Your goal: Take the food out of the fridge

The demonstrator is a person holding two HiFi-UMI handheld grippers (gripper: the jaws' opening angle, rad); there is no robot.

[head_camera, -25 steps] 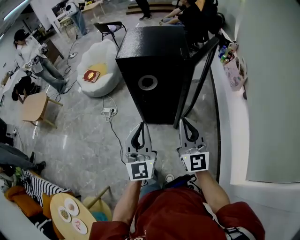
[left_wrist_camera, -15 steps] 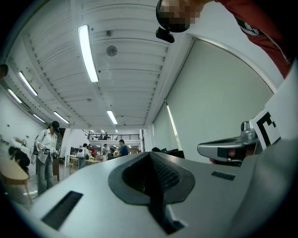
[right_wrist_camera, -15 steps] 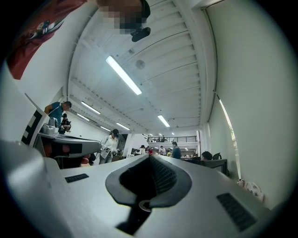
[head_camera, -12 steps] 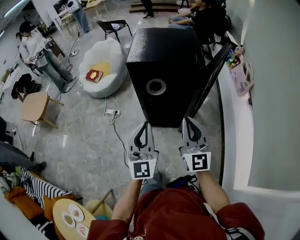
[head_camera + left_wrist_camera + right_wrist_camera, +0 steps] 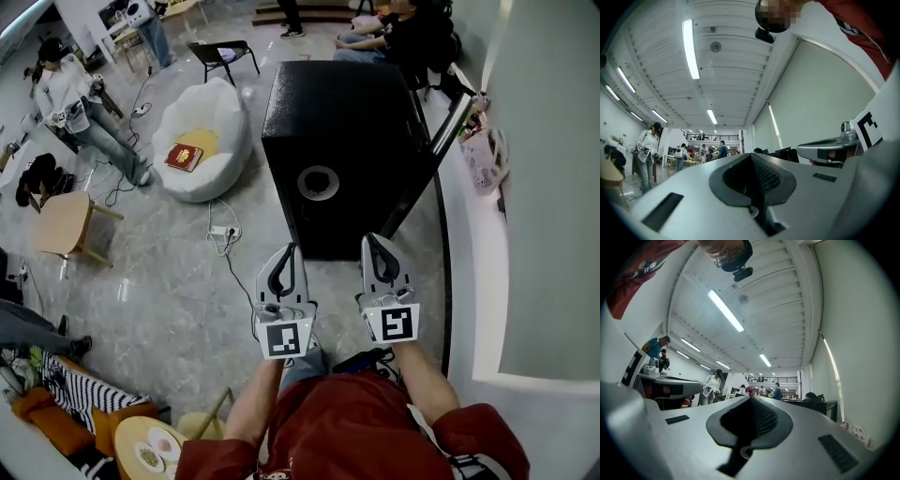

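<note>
Both claws hover side by side, low in the head view. The left claw [image 5: 281, 251] is pressed shut with nothing in it, and the right claw [image 5: 373, 240] is also closed and empty. The black fridge [image 5: 347, 141] stands on the floor [image 5: 178, 281] just ahead of them, its door [image 5: 433, 155] swung out on the right. No food can be made out.

Grey floor [image 5: 159, 291] bears a black fridge [image 5: 356, 122], white beanbag [image 5: 223, 117] and, seemingly, a power strip [image 5: 223, 231].

Dark red top [image 5: 349, 433]; grey left gripper [image 5: 285, 247] and right gripper [image 5: 372, 238], black-and-white marker cubes [image 5: 284, 339] at their rear.
</note>
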